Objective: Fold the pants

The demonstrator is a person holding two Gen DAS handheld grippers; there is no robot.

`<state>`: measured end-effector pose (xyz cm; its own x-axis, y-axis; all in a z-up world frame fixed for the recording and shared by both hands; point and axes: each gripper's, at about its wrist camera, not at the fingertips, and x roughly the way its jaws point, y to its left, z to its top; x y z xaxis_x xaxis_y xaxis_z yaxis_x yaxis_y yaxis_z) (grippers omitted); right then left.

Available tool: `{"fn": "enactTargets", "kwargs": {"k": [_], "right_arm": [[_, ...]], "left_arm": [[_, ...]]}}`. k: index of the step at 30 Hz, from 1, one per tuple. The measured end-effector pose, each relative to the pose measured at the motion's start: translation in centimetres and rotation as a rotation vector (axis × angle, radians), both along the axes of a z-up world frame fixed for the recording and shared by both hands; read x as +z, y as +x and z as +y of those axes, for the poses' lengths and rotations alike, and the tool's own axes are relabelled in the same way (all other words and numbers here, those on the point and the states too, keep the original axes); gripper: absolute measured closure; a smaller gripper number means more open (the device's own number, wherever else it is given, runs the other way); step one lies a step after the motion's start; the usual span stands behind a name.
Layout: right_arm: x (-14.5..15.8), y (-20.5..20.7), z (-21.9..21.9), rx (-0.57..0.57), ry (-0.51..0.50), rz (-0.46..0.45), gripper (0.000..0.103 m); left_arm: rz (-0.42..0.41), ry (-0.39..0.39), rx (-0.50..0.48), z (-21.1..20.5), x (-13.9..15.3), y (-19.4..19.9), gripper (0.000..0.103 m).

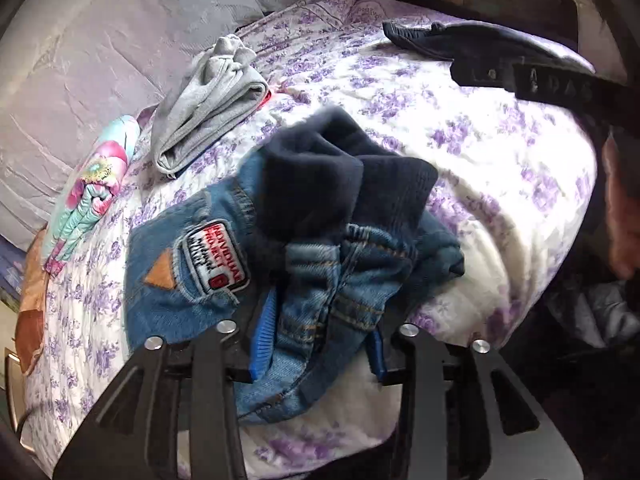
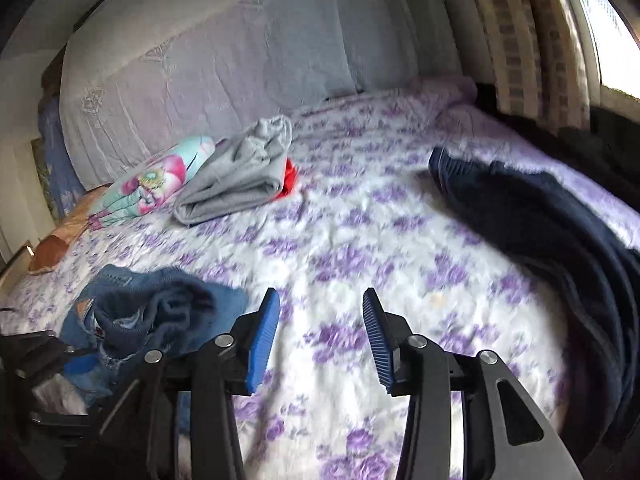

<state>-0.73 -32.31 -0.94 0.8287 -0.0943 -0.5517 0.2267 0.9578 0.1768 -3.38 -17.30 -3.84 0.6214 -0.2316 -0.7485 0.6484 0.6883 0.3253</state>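
Observation:
Small blue denim pants (image 1: 304, 264) with dark knit cuffs and a sewn patch lie bunched on the floral bedspread (image 1: 480, 152). My left gripper (image 1: 320, 336) has its blue pads either side of a denim fold that fills the gap between them. The pants also show in the right wrist view (image 2: 160, 312), low at the left. My right gripper (image 2: 320, 336) is open and empty above the bedspread (image 2: 360, 220), to the right of the pants. It shows in the left wrist view (image 1: 520, 76) at the upper right.
Folded grey pants (image 1: 208, 108) (image 2: 240, 176) with something red under them lie near the headboard (image 2: 240, 60). A colourful folded garment (image 2: 160, 176) lies left of them. A dark navy garment (image 2: 540, 216) is spread at the right. Curtains (image 2: 528, 40) hang at the far right.

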Motion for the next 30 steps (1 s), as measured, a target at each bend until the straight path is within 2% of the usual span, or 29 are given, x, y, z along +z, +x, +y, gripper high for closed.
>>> {"fn": "enactTargets", "kwargs": {"k": [1, 2, 3, 5, 6, 8, 9, 10, 12, 13, 14, 15, 16, 18, 19, 21, 22, 23, 24, 25, 26, 27, 28, 30], "right_arm": [[0.0, -0.1, 0.2, 0.012, 0.007, 0.001, 0.052], [0.1, -0.2, 0.5, 0.031, 0.015, 0.0, 0.042], [0.4, -0.3, 0.6, 0.06, 0.033, -0.011, 0.035], [1.4, -0.7, 0.7, 0.102, 0.068, -0.031, 0.033], [1.8, -0.3, 0.9, 0.137, 0.098, -0.033, 0.033], [2.6, -0.5, 1.5, 0.164, 0.131, -0.041, 0.033], [3.2, -0.5, 1.9, 0.184, 0.155, -0.056, 0.033], [3.7, -0.6, 2.3, 0.215, 0.176, -0.078, 0.033], [4.9, -0.7, 3.7, 0.317, 0.224, -0.14, 0.035], [5.3, -0.5, 4.5, 0.377, 0.239, -0.156, 0.037], [5.5, -0.1, 5.5, 0.435, 0.244, -0.145, 0.044], [4.9, 1.2, 7.0, 0.487, 0.225, -0.067, 0.053], [3.9, 2.4, 8.1, 0.506, 0.199, 0.026, 0.06], [-0.5, 4.9, 9.2, 0.474, 0.145, 0.253, 0.07], [-1.5, 5.1, 8.7, 0.465, 0.165, 0.264, 0.07], [-0.7, 4.2, 7.7, 0.467, 0.202, 0.239, 0.064], [0.1, 3.5, 7.4, 0.461, 0.204, 0.212, 0.057], [1.4, 2.2, 6.9, 0.444, 0.178, 0.158, 0.042], [2.2, 1.4, 6.3, 0.428, 0.162, 0.125, 0.022], [2.8, 0.5, 5.3, 0.406, 0.164, 0.085, 0.012], [3.0, 0.2, 4.1, 0.388, 0.198, 0.068, 0.003], [2.6, 0.2, 3.4, 0.391, 0.235, 0.072, 0.003], [1.8, 0.8, 2.7, 0.409, 0.285, 0.102, 0.003], [-0.7, 2.5, 1.9, 0.432, 0.403, 0.182, 0.003]], "left_arm": [[0.024, -0.026, -0.02, 0.1, 0.6, -0.1, 0.049], [0.068, -0.072, -0.041, 0.6, 1.5, -0.2, 0.041], [0.091, -0.108, -0.047, 1.2, 2.5, -0.3, 0.038], [0.09, -0.153, -0.051, 2.2, 4.7, -0.8, 0.033], [0.083, -0.183, -0.057, 2.8, 5.7, -1.5, 0.024], [0.06, -0.262, -0.052, 4.6, 8.2, -2.3, 0.014], [0.068, -0.306, -0.044, 5.5, 9.0, -2.3, 0.012], [0.109, -0.37, -0.025, 7.1, 9.5, -1.5, 0.012], [0.204, -0.435, 0.017, 8.3, 8.4, 0.9, 0.012], [0.27, -0.455, 0.051, 8.8, 7.1, 2.2, 0.013], [0.364, -0.463, 0.081, 8.8, 4.8, 4.1, 0.016], [0.407, -0.453, 0.104, 8.6, 2.9, 5.0, 0.019], [0.406, -0.426, 0.114, 8.1, 1.4, 5.3, 0.018], [0.378, -0.413, 0.091, 7.5, 0.8, 4.5, 0.012], [0.389, -0.411, 0.082, 7.3, 0.8, 4.4, 0.012], [0.42, -0.443, 0.078, 8.1, 1.7, 4.3, 0.013], [0.444, -0.471, 0.076, 8.8, 2.4, 4.5, 0.013], [0.464, -0.51, 0.074, 10.1, 3.4, 4.6, 0.013], [0.46, -0.54, 0.078, 11.3, 4.1, 4.8, 0.012], [0.445, -0.569, 0.087, 12.7, 5.1, 4.9, 0.011], [0.432, -0.606, 0.118, 14.7, 5.7, 5.5, 0.004], [0.433, -0.621, 0.147, 15.8, 5.7, 6.2, 0.005], [0.468, -0.644, 0.192, 17.3, 4.8, 7.8, 0.005], [0.576, -0.689, 0.233, 18.5, 2.6, 10.2, 0.005]]}}
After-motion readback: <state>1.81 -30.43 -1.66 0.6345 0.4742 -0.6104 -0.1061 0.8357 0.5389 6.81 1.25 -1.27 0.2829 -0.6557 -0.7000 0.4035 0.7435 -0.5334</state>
